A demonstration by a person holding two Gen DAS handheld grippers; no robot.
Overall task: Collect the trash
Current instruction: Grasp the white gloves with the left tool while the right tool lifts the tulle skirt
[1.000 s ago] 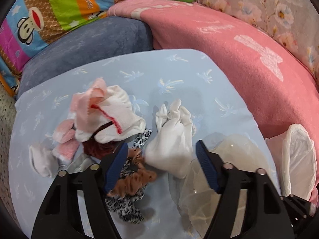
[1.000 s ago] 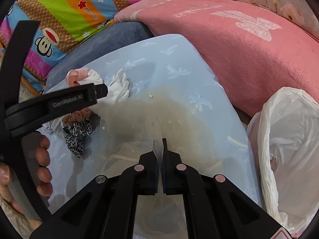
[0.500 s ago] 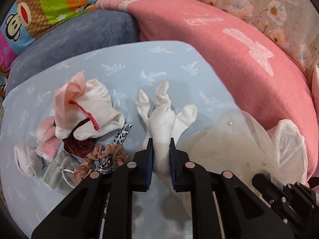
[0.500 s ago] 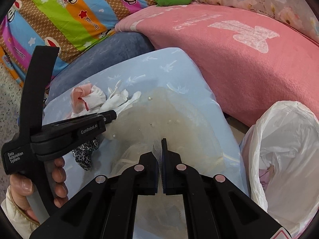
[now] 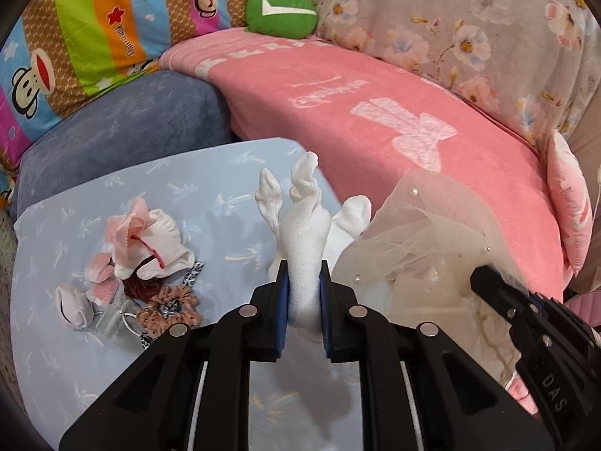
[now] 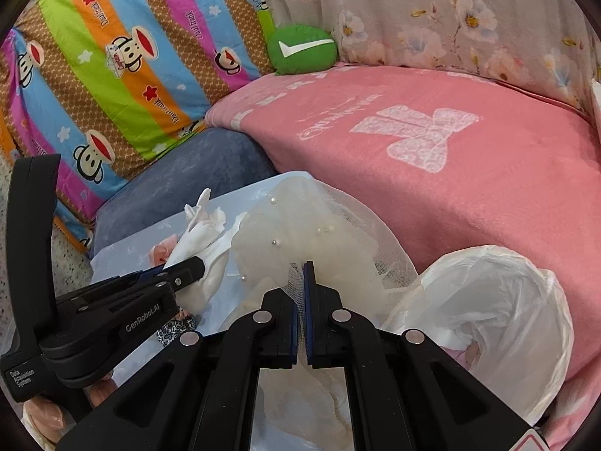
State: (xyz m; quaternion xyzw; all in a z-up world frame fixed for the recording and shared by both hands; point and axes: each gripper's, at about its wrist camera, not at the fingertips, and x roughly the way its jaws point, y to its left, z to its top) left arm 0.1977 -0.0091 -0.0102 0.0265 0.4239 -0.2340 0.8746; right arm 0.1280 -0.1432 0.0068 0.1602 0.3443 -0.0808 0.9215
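Observation:
My left gripper (image 5: 303,282) is shut on a white cloth glove (image 5: 306,233), lifted above the light blue table (image 5: 210,188); the glove's fingers stick up past the pads. My right gripper (image 6: 299,282) is shut on a sheer cream tulle with pearls (image 6: 308,233), which hangs raised off the table. In the left wrist view the tulle (image 5: 424,233) drapes to the right of the glove, and the right gripper's black body (image 5: 526,323) shows at the right edge. In the right wrist view the left gripper (image 6: 188,268) with its glove (image 6: 201,236) is at the left.
A pile of small cloth bits, scrunchies and a mask (image 5: 139,274) lies on the table's left. A white plastic bag (image 6: 499,312) stands open at the right of the table, against the pink sofa blanket (image 6: 450,158). A grey-blue cushion (image 5: 124,127) and a green plush (image 5: 281,11) sit behind.
My left gripper closed on the white glove and lifted it off the table. The right gripper rose too, pulling the tulle up with it.

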